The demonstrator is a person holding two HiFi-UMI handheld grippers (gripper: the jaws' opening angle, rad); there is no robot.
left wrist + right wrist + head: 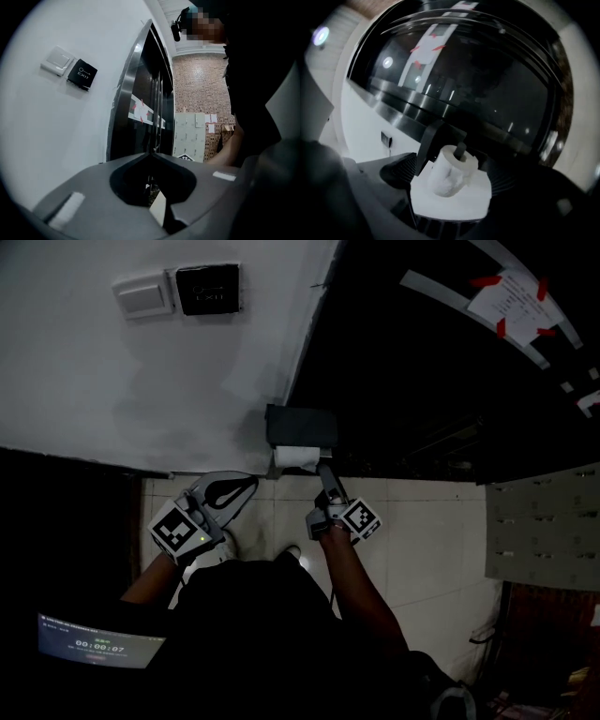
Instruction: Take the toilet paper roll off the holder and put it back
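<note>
Toilet paper roll point(449, 174) on holder point(432, 137), btwn jaws of R gripper point(451, 180), spread wide; L gripper point(151, 154) closed, empty.

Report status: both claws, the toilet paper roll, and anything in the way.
Left claw shut, empty, held back. Right claw open, toilet paper roll between its jaws. Roll on black holder. Nothing seen in the way.

Toilet paper roll point(296, 458) is sitting on the holder point(300, 425), directly ahead of the right gripper point(324, 471) and between its jaws. Left gripper point(249, 482) is hanging left of both. Wall switch point(143, 294) and exit plate point(207, 289) are sitting well ahead-left.
</note>
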